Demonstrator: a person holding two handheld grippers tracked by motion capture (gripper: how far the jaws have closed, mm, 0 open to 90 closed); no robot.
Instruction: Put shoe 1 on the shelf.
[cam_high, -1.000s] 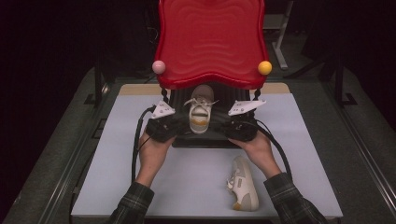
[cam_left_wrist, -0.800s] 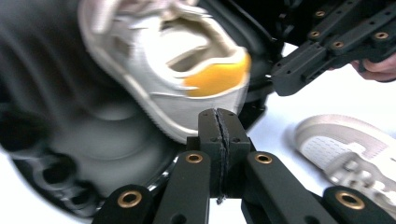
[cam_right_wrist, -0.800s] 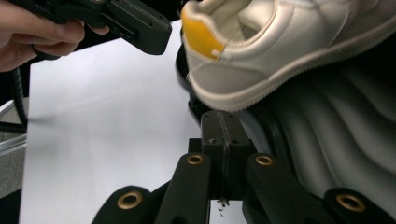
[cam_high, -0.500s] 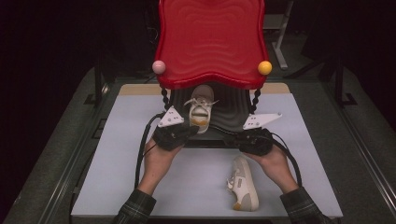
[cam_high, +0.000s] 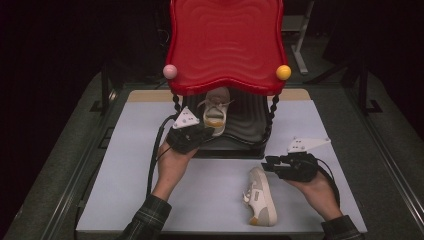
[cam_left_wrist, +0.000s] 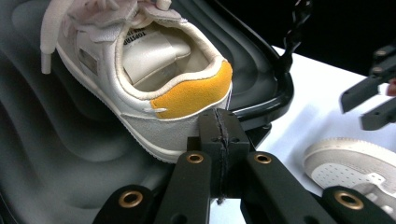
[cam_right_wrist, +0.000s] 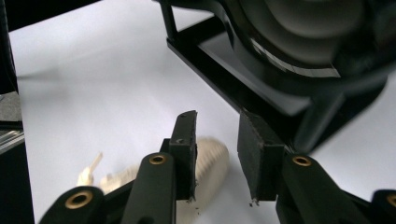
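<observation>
Beside the black rack (cam_high: 250, 125), under its red top shelf (cam_high: 226, 45), one white shoe (cam_high: 216, 112) with a mustard heel patch already sits on the lower shelf, toe pointing away from the person. Its partner, the second shoe (cam_high: 261, 196), lies on the white surface (cam_high: 125, 200) in front of the rack, toward the person's right, toe pointing toward the rack.

The left hand-held gripper (cam_high: 200, 136) rests at the rack's front edge, jaws pressed together on nothing, just beside the shelved shoe's heel (cam_left_wrist: 191, 95). The right hand-held gripper (cam_high: 270, 165) hovers just beyond the second shoe's toe, on the rack side; its jaws have just been opening and stand narrowly apart with nothing between them, the shoe's toe (cam_right_wrist: 210, 163) showing past them in the right gripper view.

The second shoe looks light, with a soft upper and a firmer rubber sole, so it should tolerate a firm pinch without damage. The padded heel collar or the sidewall near the laces seems the safest hold; the rounded toe would likely slip out, and loose laces could snag.

Open surface lies on all sides of the shoe in front of the rack. The tight spots are the rack's raised front lip, the low red shelf overhead, and the free shelf space to the right of the first shoe.
</observation>
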